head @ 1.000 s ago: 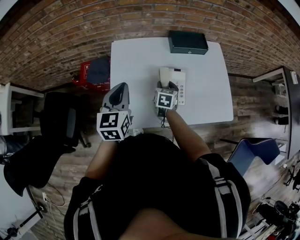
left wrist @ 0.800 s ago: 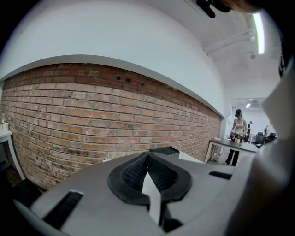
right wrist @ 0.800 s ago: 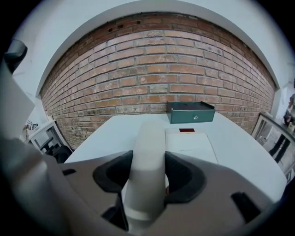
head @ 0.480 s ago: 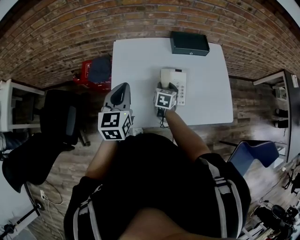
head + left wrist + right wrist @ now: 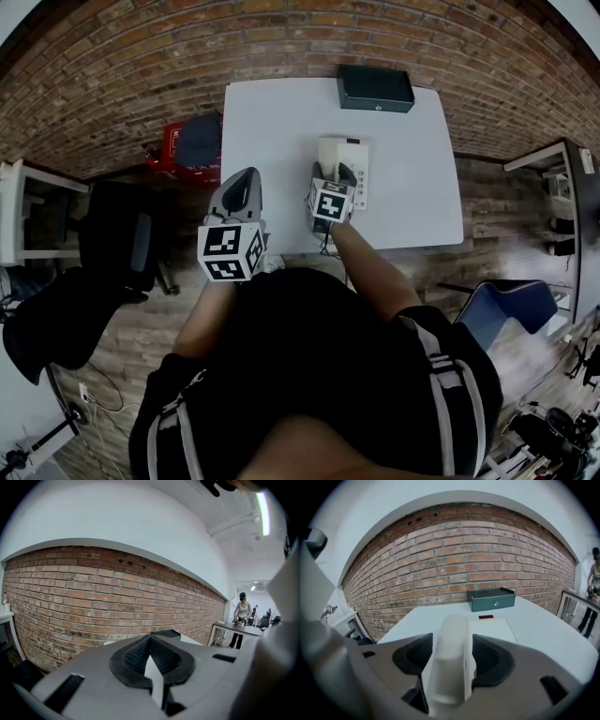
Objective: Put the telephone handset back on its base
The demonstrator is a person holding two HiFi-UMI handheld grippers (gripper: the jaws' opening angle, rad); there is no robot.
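The right tool sits at mid-frame in the head view, over the flat white telephone base on the white table. The cream plastic handset lies along the base's left side, its long axis running from lower to upper frame, in line with the tool. The left tool hangs over the table's lower-left corner, well apart from the phone, so the right is much the nearer. Against the earlier frame, both tools have barely shifted.

In the left gripper view the left tool's jaws are clenched together on nothing, facing a red brick wall.

In the right gripper view the handset stands straight ahead between the right tool's jaws, which are opening. The pads look just clear of its sides, so I judge it released onto the base. Beyond it, toward the upper frame, sits a dark green metal box.
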